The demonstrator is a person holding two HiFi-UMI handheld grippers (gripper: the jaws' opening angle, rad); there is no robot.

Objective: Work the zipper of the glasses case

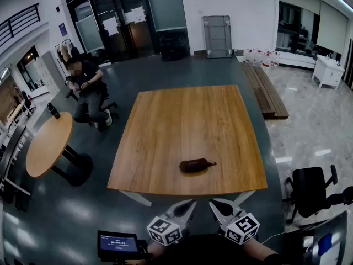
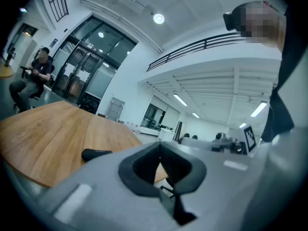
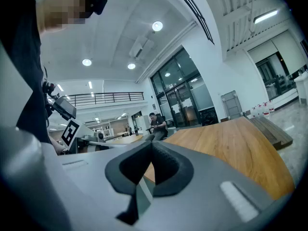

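- The case (image 1: 194, 165) lies on the desk (image 1: 165, 126) close to its near edge, with its long axis left to right and its pull tab (image 1: 212, 163) at the right end.
- The left gripper (image 1: 186, 207) and the right gripper (image 1: 219, 207) hang short of that edge, with fingers pressed together and empty.
- The case body is straight beyond the left gripper; the pull tab seems nearer to the right gripper.

- The counter (image 1: 187, 120) is bare wood on every side of the glasses case (image 1: 194, 165), which sits near the front edge.
- The left gripper (image 1: 191, 203) and right gripper (image 1: 213, 203) hang just off that edge, with open air up to the case.
- The round table (image 1: 47, 145) on the left and the office chair (image 1: 309, 189) on the right are both well apart from the counter.
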